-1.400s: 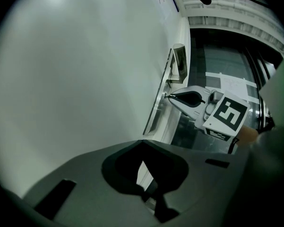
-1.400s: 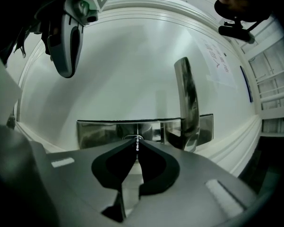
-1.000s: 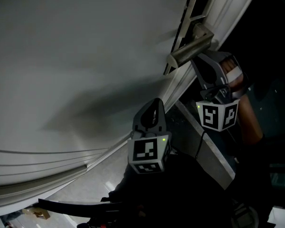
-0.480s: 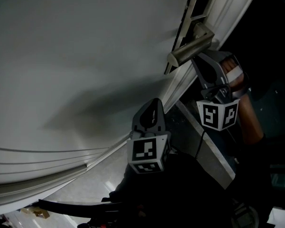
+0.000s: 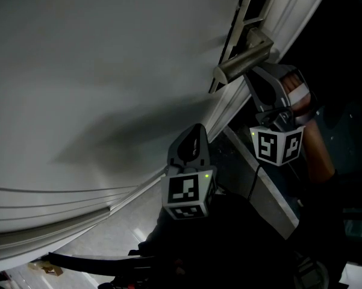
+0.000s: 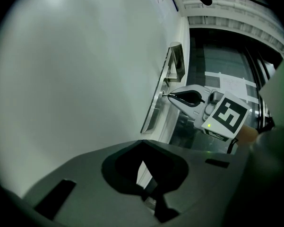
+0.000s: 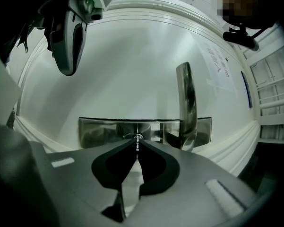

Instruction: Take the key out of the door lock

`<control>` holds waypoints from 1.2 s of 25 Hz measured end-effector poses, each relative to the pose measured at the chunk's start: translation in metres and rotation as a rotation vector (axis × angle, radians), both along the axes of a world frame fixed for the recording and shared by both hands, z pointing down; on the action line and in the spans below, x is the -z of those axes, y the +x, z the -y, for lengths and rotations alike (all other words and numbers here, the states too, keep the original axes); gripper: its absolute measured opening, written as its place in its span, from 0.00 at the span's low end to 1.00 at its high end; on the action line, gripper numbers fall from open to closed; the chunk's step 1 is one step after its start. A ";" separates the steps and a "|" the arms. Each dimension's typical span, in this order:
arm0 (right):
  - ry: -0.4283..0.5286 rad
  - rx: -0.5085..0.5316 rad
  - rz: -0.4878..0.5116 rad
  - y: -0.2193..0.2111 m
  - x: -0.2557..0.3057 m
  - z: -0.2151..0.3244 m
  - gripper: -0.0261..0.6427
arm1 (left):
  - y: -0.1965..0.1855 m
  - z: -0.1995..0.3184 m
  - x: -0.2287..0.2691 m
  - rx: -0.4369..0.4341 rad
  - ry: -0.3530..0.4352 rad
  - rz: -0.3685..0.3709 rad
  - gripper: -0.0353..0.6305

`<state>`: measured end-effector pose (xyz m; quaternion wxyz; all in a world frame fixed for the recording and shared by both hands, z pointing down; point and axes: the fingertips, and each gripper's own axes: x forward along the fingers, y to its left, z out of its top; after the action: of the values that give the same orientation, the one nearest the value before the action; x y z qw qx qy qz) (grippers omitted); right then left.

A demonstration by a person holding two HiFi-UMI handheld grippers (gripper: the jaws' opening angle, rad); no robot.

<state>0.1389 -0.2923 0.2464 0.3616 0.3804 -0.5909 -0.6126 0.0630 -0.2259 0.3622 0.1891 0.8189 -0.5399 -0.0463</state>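
Right gripper view: right claw [image 7: 137, 149] pinches the key [image 7: 137, 141] edge-on.

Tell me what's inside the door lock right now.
A key, its thin edge pinched by the right gripper at the lock plate. The blade inside the keyhole is covered.

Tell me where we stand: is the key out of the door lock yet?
Not yet. Done: the right gripper is at the lock plate, beside the door handle. In hand: its jaws are closed on the key, which sits in the keyhole. Remaining: pull it out. The left gripper is shut and empty.
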 end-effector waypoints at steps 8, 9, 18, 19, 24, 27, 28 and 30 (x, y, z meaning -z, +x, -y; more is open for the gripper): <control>-0.009 0.000 0.011 0.000 -0.001 0.000 0.06 | 0.000 0.000 -0.001 -0.001 -0.001 0.002 0.05; -0.012 0.000 0.014 0.001 -0.001 0.000 0.06 | 0.000 0.001 -0.001 -0.001 -0.002 0.003 0.05; -0.002 0.007 -0.001 0.001 -0.001 0.000 0.06 | 0.001 0.003 -0.003 -0.006 -0.008 0.004 0.05; -0.004 0.007 0.001 0.000 -0.001 0.000 0.06 | 0.000 0.004 -0.003 -0.006 -0.009 0.005 0.05; -0.009 0.006 0.013 0.000 0.001 -0.001 0.06 | 0.000 0.008 -0.005 0.003 -0.015 0.003 0.05; 0.002 0.010 0.002 -0.001 0.000 -0.001 0.06 | 0.002 0.013 -0.005 -0.004 -0.010 0.012 0.05; 0.003 0.012 -0.001 -0.001 0.000 -0.001 0.06 | 0.003 0.015 -0.004 -0.010 -0.008 0.013 0.05; 0.006 0.014 -0.004 -0.001 0.000 -0.001 0.06 | 0.006 0.019 -0.001 -0.022 -0.005 0.006 0.05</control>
<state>0.1384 -0.2913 0.2462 0.3574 0.3761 -0.5909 -0.6178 0.0690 -0.2451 0.3636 0.1903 0.8244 -0.5315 -0.0404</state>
